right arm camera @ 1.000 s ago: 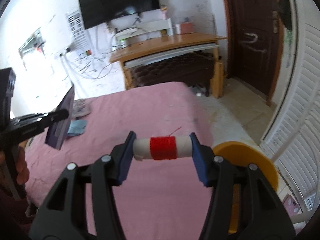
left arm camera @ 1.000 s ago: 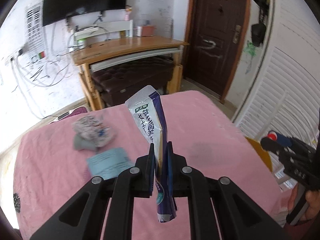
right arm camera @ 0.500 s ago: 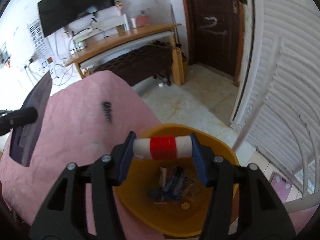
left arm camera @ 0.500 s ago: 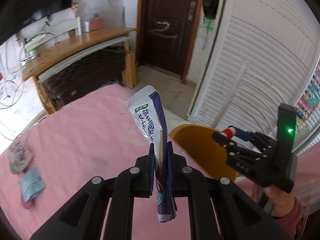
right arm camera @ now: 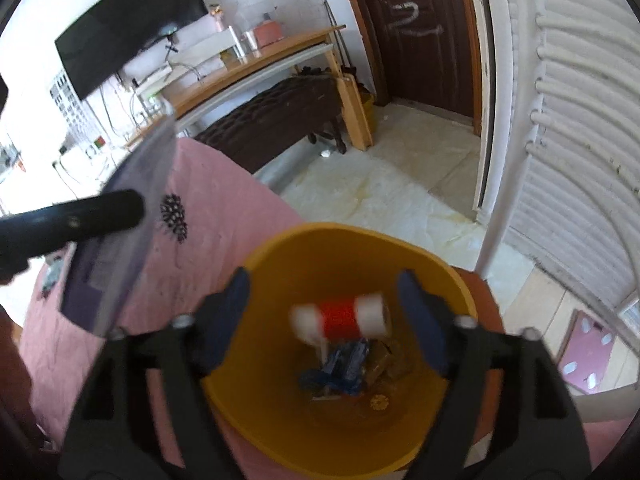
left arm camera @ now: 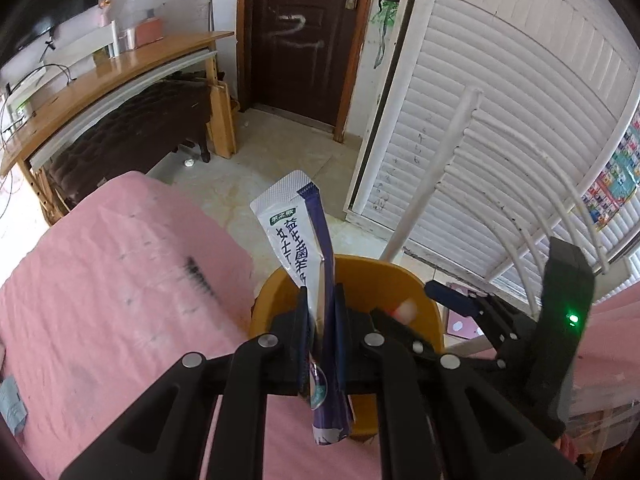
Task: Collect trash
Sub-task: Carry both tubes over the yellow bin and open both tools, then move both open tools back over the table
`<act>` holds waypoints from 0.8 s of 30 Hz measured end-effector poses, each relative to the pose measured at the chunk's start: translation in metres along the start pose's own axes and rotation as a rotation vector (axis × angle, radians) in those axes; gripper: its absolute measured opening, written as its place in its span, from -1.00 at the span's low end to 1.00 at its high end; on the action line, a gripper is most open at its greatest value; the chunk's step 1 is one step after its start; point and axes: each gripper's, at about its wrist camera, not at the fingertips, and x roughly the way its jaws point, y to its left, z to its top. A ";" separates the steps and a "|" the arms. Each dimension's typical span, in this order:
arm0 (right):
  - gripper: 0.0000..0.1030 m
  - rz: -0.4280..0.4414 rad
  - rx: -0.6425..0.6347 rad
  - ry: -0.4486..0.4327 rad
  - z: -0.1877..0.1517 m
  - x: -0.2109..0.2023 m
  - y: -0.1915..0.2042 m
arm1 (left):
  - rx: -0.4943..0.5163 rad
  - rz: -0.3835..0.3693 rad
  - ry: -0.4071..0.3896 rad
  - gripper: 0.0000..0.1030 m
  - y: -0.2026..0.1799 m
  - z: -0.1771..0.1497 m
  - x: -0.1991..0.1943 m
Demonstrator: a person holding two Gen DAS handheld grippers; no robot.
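Falling thread spool (right arm camera: 342, 318) leaves the spread right tool (right arm camera: 324, 320) over the yellow bin (right arm camera: 280, 420); left tool (left arm camera: 322, 316) pinches a sachet (left arm camera: 298, 240), best released centred above it.

Left hand-held gripper (left arm camera: 321, 316) clamping purple-white sachet (left arm camera: 303, 236), above yellow bin (left arm camera: 384, 280), beside pink bed (left arm camera: 120, 280)

Dark door (left arm camera: 298, 36), wooden desk (left arm camera: 108, 76), white louvered doors (left arm camera: 500, 120)

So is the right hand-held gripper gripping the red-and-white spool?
No, the right hand-held gripper is open and the spool sits blurred between its spread fingers, touching neither, above the yellow bin.
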 end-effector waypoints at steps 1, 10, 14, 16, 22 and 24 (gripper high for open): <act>0.48 -0.003 0.003 0.003 0.000 0.001 -0.002 | 0.003 0.002 0.001 -0.88 -0.002 0.002 0.004; 0.48 -0.024 0.027 -0.018 0.002 -0.004 -0.013 | -0.004 -0.015 0.001 -0.22 -0.005 0.007 0.009; 0.49 -0.038 0.036 -0.027 0.002 -0.007 -0.017 | -0.030 -0.050 -0.032 0.67 -0.002 0.009 0.000; 0.49 -0.038 0.042 -0.031 0.001 -0.008 -0.018 | -0.026 -0.049 -0.038 0.67 -0.003 0.009 -0.002; 0.73 -0.026 0.037 -0.031 0.004 -0.011 -0.011 | -0.053 -0.037 -0.075 0.68 0.008 0.007 -0.021; 0.82 -0.009 0.033 -0.052 0.006 -0.019 -0.005 | -0.064 -0.032 -0.085 0.70 0.015 0.005 -0.030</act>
